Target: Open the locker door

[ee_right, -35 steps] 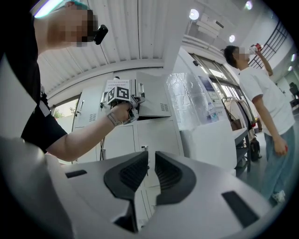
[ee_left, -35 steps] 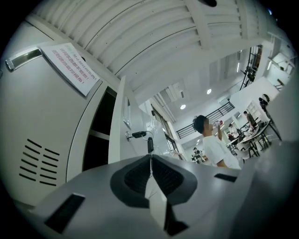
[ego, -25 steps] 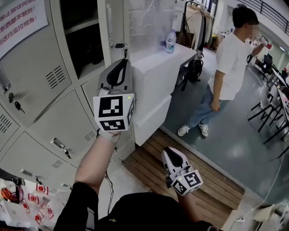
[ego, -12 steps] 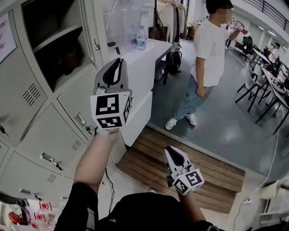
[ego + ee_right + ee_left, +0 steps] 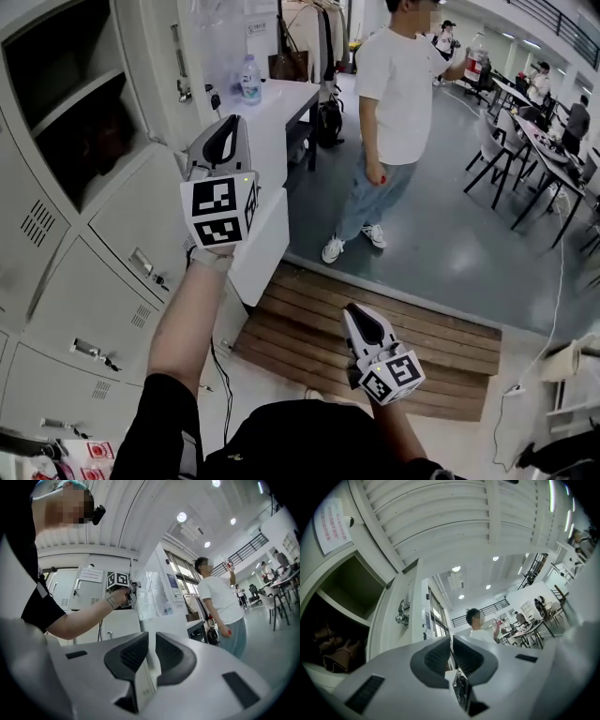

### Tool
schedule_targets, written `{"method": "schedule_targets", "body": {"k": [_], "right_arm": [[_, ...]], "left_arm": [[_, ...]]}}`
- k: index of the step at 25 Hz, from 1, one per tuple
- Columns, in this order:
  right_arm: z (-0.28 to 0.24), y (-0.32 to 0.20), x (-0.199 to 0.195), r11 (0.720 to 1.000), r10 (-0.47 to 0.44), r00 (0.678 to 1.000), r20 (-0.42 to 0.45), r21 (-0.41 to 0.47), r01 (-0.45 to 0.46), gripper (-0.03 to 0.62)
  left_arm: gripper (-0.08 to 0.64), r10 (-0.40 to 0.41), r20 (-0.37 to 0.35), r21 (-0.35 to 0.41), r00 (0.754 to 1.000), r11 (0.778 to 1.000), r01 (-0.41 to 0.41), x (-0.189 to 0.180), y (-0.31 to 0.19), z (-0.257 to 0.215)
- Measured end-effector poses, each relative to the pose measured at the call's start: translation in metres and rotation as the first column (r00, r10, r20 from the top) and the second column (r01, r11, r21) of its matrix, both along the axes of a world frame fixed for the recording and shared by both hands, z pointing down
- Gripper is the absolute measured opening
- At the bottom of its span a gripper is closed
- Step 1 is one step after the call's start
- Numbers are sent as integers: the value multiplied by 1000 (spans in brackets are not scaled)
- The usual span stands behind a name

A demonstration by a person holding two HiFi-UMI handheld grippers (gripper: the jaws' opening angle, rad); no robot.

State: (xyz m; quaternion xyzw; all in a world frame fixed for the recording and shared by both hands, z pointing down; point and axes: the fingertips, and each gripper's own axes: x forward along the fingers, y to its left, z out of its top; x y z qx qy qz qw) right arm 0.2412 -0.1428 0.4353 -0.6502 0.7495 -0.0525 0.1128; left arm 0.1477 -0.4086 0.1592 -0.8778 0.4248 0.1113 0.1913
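Along the left wall runs a bank of pale grey metal lockers (image 5: pixel 89 248), most of them closed, with small vents and latches. One upper locker compartment (image 5: pixel 61 103) is open and dim inside, with a shelf across it and some brownish bundle (image 5: pixel 335 651) below that I cannot identify. Beside the lockers stands a long white cabinet counter (image 5: pixel 286 112), and on the floor at its foot lies a low platform of brown wooden slats (image 5: pixel 394 333). Past that, on the grey floor, a person in a white T-shirt and light jeans (image 5: pixel 394 89) is standing with one arm raised.

The grey locker door (image 5: pixel 407 611) is swung out from the open compartment, its metal lock showing on the edge. The left gripper (image 5: pixel 234 122), white with dark jaw pads, is held up near that door's edge – its jaws are drawn nearly together, only a thin slit between them, and nothing is in it. The right gripper (image 5: pixel 362 313) hangs low over the wooden slats, well apart from the lockers, its jaws likewise pressed close and empty.

On the counter stands a small clear plastic water bottle (image 5: pixel 249 80), upright.
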Motion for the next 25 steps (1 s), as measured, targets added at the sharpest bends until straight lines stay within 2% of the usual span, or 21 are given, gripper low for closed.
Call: {"method": "schedule_targets", "body": {"k": [7, 13, 19, 25], "right_arm": [[2, 16, 16, 999, 48, 999, 3, -11, -48, 60], [3, 16, 14, 999, 44, 999, 5, -16, -44, 60], [1, 0, -5, 1000, -23, 1000, 2, -15, 23, 60], [0, -30, -43, 989, -146, 989, -5, -20, 146, 60]], "left_arm": [[32, 51, 30, -27, 998, 998, -50, 30, 2, 12], [32, 67, 37, -24, 997, 998, -66, 32, 9, 16], [32, 47, 48, -47, 998, 998, -45, 6, 10, 25], [32, -7, 79, -77, 997, 997, 13, -49, 16, 50]]}}
